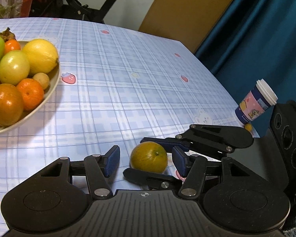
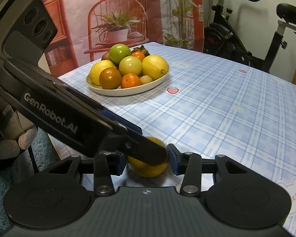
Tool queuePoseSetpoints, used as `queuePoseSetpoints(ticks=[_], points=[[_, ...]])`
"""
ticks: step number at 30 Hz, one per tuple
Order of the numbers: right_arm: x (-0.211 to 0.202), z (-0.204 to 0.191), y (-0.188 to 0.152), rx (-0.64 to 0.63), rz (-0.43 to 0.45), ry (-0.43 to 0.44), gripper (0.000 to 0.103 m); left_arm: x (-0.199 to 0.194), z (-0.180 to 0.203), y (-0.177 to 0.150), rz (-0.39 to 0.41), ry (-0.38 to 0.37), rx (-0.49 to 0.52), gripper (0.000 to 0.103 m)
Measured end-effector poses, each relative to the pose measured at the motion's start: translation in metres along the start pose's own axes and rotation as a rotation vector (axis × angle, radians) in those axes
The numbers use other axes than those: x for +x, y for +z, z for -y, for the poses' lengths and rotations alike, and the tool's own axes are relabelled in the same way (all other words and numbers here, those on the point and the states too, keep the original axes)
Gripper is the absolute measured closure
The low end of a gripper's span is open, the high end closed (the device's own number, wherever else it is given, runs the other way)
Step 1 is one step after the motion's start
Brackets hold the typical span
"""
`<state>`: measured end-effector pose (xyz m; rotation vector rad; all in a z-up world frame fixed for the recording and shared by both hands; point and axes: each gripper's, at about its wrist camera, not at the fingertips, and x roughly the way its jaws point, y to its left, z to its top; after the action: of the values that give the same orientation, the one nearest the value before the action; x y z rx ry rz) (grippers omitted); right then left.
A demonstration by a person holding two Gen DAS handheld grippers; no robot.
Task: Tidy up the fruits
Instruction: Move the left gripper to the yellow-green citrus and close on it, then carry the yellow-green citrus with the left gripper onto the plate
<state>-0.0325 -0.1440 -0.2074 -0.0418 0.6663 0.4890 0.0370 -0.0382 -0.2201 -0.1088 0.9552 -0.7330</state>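
A greenish-yellow citrus point(image 1: 149, 157) rests on the checked tablecloth near the front edge. In the right wrist view the same citrus point(image 2: 148, 169) sits between the blue pads of my right gripper point(image 2: 147, 165), which press on both its sides. That gripper's fingers point(image 1: 167, 143) reach in from the right in the left wrist view. My left gripper point(image 1: 146, 162) straddles the citrus with its jaws apart and a clear gap at the left pad. One of its fingers point(image 2: 148, 154) covers the top of the citrus. A cream bowl point(image 1: 53, 86) point(image 2: 128, 93) piled with lemons, green fruits and oranges stands farther back.
A lidded paper cup point(image 1: 256, 102) stands at the table's right edge with a small yellow object point(image 1: 248, 126) at its base. A gloved hand point(image 2: 9, 138) holds the left gripper's body. An exercise bike point(image 2: 246, 45) stands beyond the table.
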Motion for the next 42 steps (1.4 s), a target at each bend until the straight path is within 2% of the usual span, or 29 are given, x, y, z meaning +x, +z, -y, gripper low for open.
queuePoseSetpoints(ticks=[5,19,23,30,35,42], points=[[0.001,0.0,0.0,-0.001,0.001,0.0,0.058,0.001,-0.002,0.0,0.001,0.004,-0.013,0.048],[-0.003,0.004,-0.003,0.028,-0.044,0.028,0.056,-0.002,-0.005,0.001,0.013,0.006,-0.028,0.048],[-0.004,0.004,-0.003,0.038,-0.041,0.031,0.058,0.001,-0.003,0.0,-0.012,-0.009,-0.015,0.051],[-0.004,0.005,-0.003,0.042,-0.041,0.032,0.058,0.002,-0.004,-0.001,-0.007,-0.017,-0.02,0.057],[-0.008,0.004,0.003,0.037,-0.031,0.024,0.058,-0.008,-0.003,0.003,0.044,-0.016,-0.021,0.057],[-0.009,-0.002,0.034,-0.043,0.012,0.016,0.058,-0.034,-0.01,0.015,0.182,0.018,-0.054,0.057]])
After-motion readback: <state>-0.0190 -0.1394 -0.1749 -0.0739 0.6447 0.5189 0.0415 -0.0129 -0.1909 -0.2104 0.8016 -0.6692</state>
